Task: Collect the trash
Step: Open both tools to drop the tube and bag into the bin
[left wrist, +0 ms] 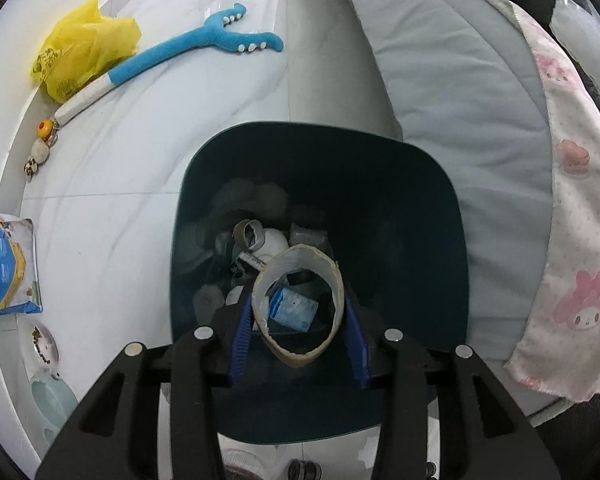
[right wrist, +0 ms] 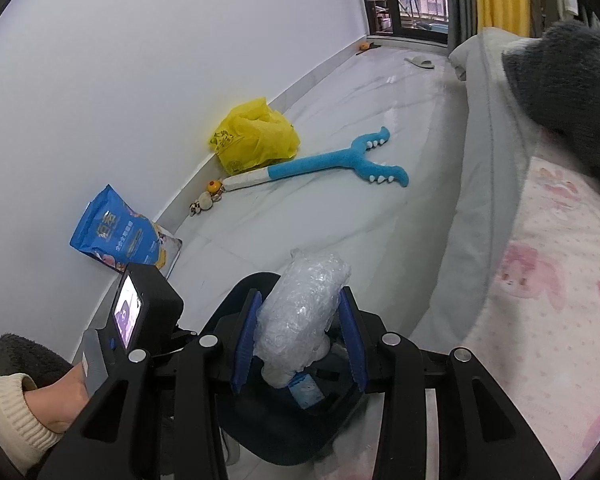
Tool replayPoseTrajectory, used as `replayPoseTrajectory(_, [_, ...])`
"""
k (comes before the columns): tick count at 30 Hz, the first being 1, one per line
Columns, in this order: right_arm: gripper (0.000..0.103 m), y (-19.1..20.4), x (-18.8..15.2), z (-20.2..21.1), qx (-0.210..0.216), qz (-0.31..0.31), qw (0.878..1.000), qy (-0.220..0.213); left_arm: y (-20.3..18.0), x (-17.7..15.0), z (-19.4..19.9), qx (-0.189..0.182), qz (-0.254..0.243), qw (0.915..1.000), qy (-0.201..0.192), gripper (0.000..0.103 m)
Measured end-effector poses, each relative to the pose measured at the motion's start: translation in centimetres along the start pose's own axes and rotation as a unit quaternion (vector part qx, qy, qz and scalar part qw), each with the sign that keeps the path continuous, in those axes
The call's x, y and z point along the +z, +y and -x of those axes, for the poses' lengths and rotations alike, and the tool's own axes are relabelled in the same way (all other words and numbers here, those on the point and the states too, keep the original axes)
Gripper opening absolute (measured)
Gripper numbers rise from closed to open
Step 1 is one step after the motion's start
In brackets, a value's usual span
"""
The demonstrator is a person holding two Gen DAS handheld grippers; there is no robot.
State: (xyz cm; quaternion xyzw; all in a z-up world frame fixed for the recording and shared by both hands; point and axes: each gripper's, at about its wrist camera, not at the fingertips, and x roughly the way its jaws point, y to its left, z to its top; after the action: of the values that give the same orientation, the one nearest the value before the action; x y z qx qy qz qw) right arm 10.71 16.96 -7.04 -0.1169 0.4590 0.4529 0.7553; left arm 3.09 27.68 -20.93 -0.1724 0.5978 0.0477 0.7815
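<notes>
Left gripper [left wrist: 299, 322]: closest thing in its own view. The blue pads sat either side of a cardboard tube, and the tube looked squashed a bit oval between them, so I'd call it clamped on the tube.
Cardboard tube [left wrist: 300, 350]: held right over the open trash bin, its long axis running straight away from the camera, down toward the bin. You could see clean through the bore to the junk below.
Trash bin [left wrist: 452, 240]: dark teal, standing on the pale floor beside the bed, already holding a smaller tube, wrappers and a blue packet.
Left gripper pose: aimed steeply down into the bin's mouth.
Right gripper [right wrist: 300, 322]: pads were pressed on both flanks of a bubble wrap bundle, so gripped as well.
Bubble wrap bundle [right wrist: 304, 312]: a lumpy roll, long axis pointing away from the camera and up in the frame, poking out past the fingertips, above the bin's near edge.
Right gripper pose: tilted down, less steeply than the left.
Person's hand [right wrist: 60, 396]: cream sleeve cuff, wrapped round the other gripper's handle at lower left.
Floor stuff: yellow plastic bag [right wrist: 256, 136] against the wall, blue plush toy [right wrist: 332, 164] beside it.
</notes>
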Motion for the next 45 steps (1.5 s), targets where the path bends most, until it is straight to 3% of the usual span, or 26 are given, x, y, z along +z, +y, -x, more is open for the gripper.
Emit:
replayPoseTrajectory(4, [0.040, 0.5, 0.1, -1.0, 0.000, 0.003, 1.000, 0.007, 1.0, -0.3, 0.3, -0.004, 0.003, 1.0000, 0.000, 0.059])
replayPoseTrajectory(7, [0.040, 0.8, 0.1, -2.1, 0.000, 0.002, 1.000, 0.015, 1.5, -0.3, 0.9, -0.002, 0.004, 1.0000, -0.007, 0.061])
replayPoseTrajectory(21, [0.040, 1.4, -1.6, -8.2, -0.006, -0.007, 0.997, 0.083, 4.2, 0.4, 6.5, 0.001, 0.012, 0.9942, -0.107, 0.063])
replayPoseTrajectory(28, [0.042, 1.8, -3.9, -11.7, -0.014, 0.000, 0.991, 0.132, 4.2, 0.8, 9.7, -0.021, 0.014, 0.9869, -0.159, 0.063])
replayPoseTrajectory(34, [0.042, 2.3, -5.7, -13.0, -0.014, 0.011, 0.987, 0.161, 3.3, 1.4, 12.8, -0.019, 0.007, 0.9773, -0.211, 0.069])
replayPoseTrajectory(38, [0.048, 2.3, -6.6, -12.7, -0.024, 0.014, 0.985, 0.168, 2.0, 1.5, 15.2, -0.035, -0.003, 0.9697, -0.242, 0.079])
replayPoseTrajectory(40, [0.055, 2.2, -6.7, -12.1, -0.029, 0.015, 0.986, 0.166, 1.0, 1.5, 16.7, -0.032, -0.013, 0.9646, -0.261, 0.085])
replayPoseTrajectory(45, [0.056, 2.0, -6.0, -9.0, -0.045, 0.014, 0.991, 0.129, -2.1, 0.6, 20.3, -0.001, -0.051, 0.9460, -0.320, 0.096])
